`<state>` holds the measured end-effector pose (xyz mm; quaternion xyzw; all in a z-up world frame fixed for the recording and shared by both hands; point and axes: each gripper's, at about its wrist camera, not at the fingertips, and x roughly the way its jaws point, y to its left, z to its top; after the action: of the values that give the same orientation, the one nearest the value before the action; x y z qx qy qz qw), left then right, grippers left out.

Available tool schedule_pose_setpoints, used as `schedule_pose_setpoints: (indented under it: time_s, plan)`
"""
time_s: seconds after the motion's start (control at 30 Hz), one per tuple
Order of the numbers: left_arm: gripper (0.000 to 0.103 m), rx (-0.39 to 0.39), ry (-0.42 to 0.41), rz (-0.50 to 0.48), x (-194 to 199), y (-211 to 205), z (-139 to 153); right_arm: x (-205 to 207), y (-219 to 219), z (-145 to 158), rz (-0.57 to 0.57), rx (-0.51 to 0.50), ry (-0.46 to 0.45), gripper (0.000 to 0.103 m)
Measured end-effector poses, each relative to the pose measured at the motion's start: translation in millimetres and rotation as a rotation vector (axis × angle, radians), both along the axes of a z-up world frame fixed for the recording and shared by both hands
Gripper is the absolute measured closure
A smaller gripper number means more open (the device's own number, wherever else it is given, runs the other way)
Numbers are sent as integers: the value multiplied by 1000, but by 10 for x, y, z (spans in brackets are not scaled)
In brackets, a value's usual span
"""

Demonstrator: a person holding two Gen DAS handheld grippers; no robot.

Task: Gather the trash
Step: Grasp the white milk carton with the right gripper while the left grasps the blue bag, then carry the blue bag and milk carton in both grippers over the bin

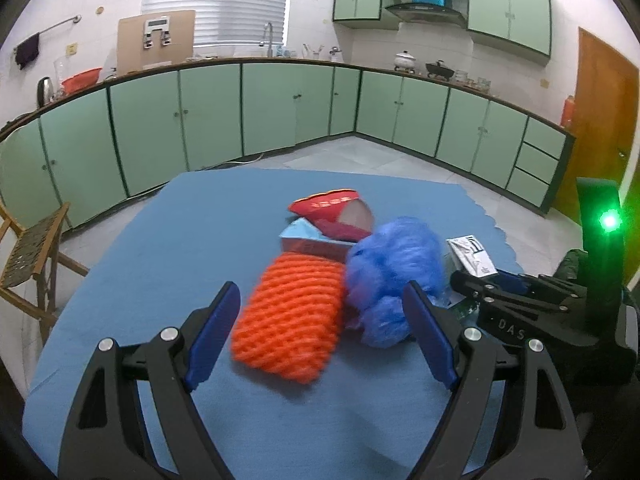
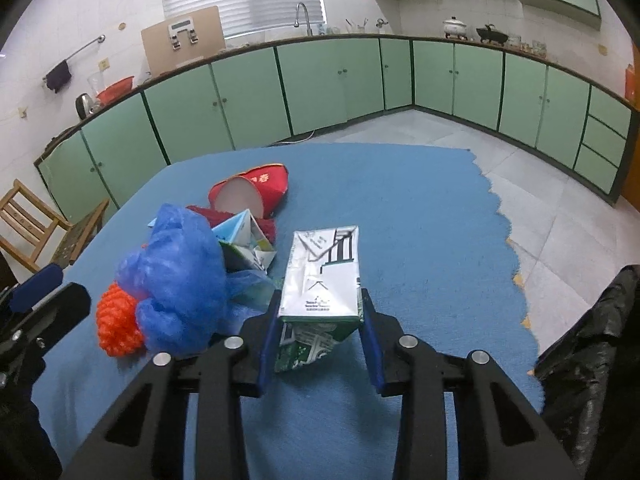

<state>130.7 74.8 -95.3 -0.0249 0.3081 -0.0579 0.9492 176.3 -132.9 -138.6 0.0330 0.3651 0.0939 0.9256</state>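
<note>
Here the right claw (image 2: 320, 336) clamps the flattened carton (image 2: 322, 280).

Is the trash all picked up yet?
Not yet. Nothing looks collected so far. The right gripper is closed on a flattened white-and-green carton. The left gripper is open and empty. Still on the blue tablecloth: orange foam net, crumpled blue plastic bag, red paper cup.

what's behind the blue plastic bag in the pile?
Behind the blue plastic bag: a flattened light-blue carton and a red paper cup on its side. The bag covers the carton's lower part.
</note>
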Motion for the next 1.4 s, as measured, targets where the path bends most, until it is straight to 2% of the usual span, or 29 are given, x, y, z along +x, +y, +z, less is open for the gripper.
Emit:
schedule_pose_setpoints:
  time_s: [0.4,0.7,0.73,0.8,0.83,0.9,1.0,1.17,1.4]
  plan:
    - [22,-22,35,-106,70,-572,-138,-138,-509,82,-29,-34,-20,67]
    - [24,31,94,-88,193,-745,-385,-148,-702,33,-49,-14,-20,67]
    - [25,34,105,-85,198,-744,-421,-146,-697,20,-47,-16,-19,67]
    - [42,31,127,-81,220,-724,-461,-148,-691,-5,-45,-16,-17,67]
    - [46,27,131,-79,230,-710,-462,-150,-691,-16,-45,-14,-15,67]
    - [60,25,128,-81,238,-708,-449,-149,-691,-34,-43,-10,-10,67]
    - [72,39,117,-94,220,-742,-411,-158,-680,1,-38,-10,-17,67]
    - [79,31,88,-102,147,-754,-312,-201,-693,142,-35,-10,-48,67]
    - [80,9,47,-102,-48,-724,-52,-316,-707,322,-25,0,-68,67]
